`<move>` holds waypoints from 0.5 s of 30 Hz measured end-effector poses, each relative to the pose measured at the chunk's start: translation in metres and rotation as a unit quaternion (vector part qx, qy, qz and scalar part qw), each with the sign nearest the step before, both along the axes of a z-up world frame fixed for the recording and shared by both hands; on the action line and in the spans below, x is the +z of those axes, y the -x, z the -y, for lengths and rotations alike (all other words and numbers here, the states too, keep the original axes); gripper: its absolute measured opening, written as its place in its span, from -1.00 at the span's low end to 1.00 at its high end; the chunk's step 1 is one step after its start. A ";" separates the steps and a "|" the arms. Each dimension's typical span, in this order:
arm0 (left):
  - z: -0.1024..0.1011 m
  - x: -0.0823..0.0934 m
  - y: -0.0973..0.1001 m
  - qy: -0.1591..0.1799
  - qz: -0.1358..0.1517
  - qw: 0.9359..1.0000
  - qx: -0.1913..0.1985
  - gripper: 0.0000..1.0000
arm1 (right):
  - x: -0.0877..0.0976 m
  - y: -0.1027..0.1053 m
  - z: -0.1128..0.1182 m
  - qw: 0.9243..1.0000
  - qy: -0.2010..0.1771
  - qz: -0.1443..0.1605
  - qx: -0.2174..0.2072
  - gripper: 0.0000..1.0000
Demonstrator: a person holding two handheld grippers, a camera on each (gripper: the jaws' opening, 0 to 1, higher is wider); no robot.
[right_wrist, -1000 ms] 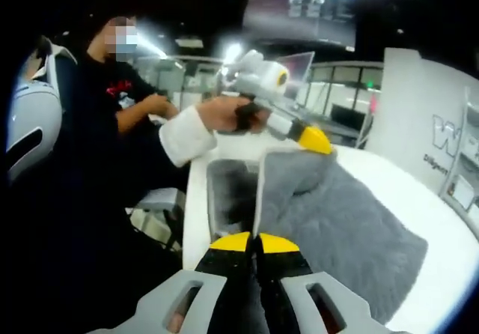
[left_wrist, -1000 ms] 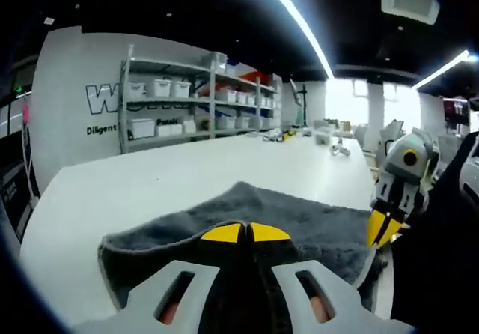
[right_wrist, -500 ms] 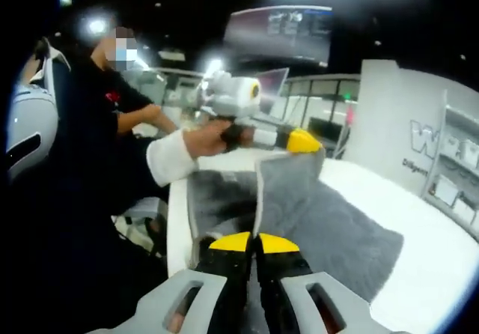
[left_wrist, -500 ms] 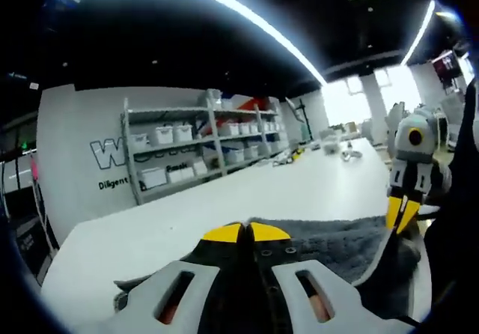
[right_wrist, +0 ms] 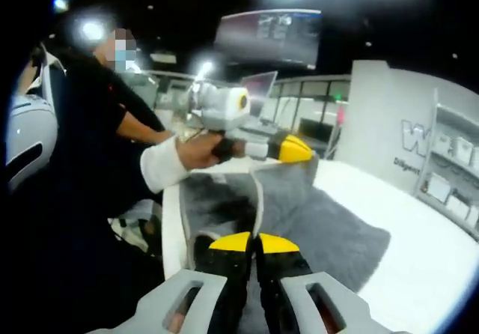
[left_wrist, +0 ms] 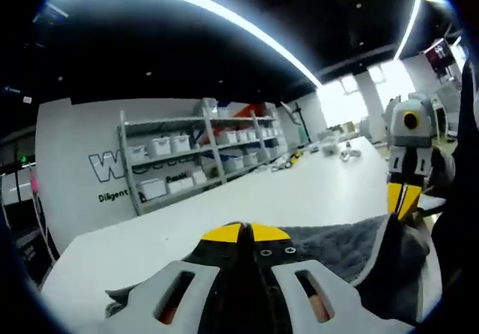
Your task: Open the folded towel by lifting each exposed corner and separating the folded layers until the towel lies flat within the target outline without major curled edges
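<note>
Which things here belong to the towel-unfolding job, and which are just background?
In the job:
- grey towel, an edge lifted off the white table
- left gripper, shut on a towel corner
- right gripper, shut on the towel's other end

Just lying about:
- shelving with white bins
- small items at the table's far end

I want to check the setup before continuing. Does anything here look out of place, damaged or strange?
Nothing looks damaged or spilled. The grey towel is not flat: the left tool and the right tool each pinch an edge and hold it off the white table, as unfolding requires.
</note>
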State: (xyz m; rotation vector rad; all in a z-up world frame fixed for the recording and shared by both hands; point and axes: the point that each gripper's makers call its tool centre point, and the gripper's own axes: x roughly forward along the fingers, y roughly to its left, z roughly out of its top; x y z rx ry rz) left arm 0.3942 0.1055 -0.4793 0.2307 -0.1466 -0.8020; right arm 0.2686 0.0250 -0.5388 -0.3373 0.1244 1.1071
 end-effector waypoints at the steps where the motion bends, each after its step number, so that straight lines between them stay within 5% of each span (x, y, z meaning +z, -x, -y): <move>1: 0.001 0.000 0.000 0.000 0.000 1.000 0.000 -0.96 | 0.000 0.000 0.001 1.000 0.000 0.000 0.000 -1.00; 15: 0.024 0.004 0.001 -0.029 0.015 0.999 0.004 -0.96 | 0.005 -0.003 0.027 1.000 0.000 -0.002 -0.023 -1.00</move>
